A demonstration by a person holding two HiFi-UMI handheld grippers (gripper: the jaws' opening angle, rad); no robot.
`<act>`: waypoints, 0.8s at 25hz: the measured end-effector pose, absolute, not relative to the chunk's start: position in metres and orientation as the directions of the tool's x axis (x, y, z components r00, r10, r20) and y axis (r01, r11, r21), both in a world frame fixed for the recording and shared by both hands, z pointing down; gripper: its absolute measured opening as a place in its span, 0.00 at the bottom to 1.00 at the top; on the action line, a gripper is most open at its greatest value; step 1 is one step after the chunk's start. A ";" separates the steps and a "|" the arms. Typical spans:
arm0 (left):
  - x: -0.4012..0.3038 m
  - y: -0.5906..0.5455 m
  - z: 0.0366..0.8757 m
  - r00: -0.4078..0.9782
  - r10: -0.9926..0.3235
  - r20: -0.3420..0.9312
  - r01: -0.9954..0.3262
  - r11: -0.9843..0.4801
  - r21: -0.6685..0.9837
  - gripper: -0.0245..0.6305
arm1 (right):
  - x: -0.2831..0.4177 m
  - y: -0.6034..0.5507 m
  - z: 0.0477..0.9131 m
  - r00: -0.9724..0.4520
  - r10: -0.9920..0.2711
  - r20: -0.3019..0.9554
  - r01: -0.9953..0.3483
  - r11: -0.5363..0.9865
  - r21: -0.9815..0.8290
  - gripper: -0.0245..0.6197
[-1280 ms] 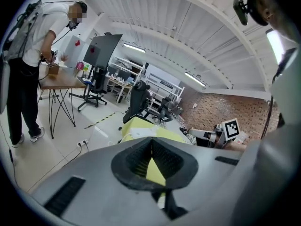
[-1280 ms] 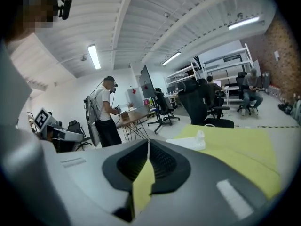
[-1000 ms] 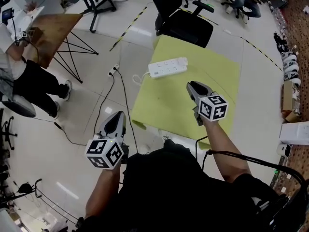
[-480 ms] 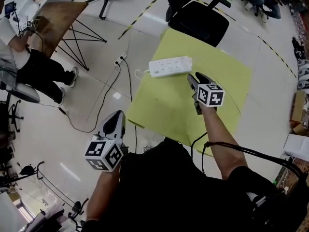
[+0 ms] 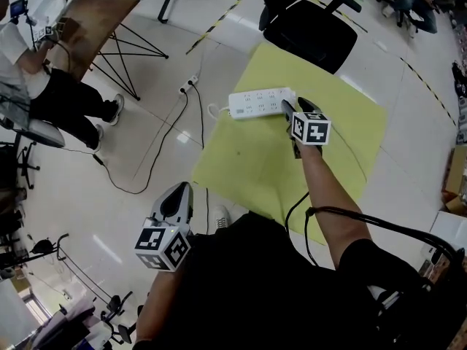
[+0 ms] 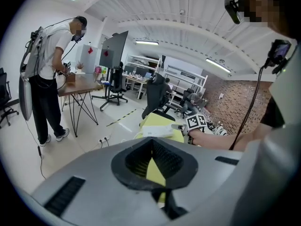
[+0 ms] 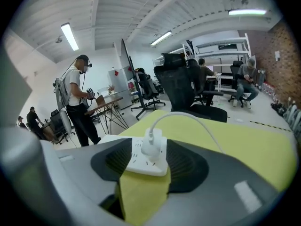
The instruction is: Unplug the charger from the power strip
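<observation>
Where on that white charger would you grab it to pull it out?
Grip the charger by its boxy body, across the flat sides, not by the cable. It stands upright on the power strip, so come in from the strip's end, where the right gripper is, jaws open.

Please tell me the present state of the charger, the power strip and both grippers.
power strip: lies flat on the yellow mat.
charger: plugged into the power strip.
right gripper: open, jaws on both sides of the charger.
left gripper: open, empty.
</observation>
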State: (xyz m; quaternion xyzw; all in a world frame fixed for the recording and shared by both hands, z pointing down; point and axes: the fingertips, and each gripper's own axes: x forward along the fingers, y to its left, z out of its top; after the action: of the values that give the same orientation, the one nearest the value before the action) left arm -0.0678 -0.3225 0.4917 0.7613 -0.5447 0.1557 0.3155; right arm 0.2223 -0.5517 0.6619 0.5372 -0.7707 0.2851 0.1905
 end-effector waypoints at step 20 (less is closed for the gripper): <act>-0.100 -0.316 0.485 0.324 -0.752 0.574 -0.939 -0.181 0.292 0.04 | 0.222 -0.573 0.670 -0.222 -0.745 0.628 -0.974 0.204 -0.102 0.27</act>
State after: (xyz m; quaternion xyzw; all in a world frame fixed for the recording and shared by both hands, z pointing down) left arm -0.0999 -0.3164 0.4847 0.7533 -0.5613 0.1522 0.3072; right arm 0.2222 -0.5728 0.6696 0.5798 -0.7412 0.2486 0.2295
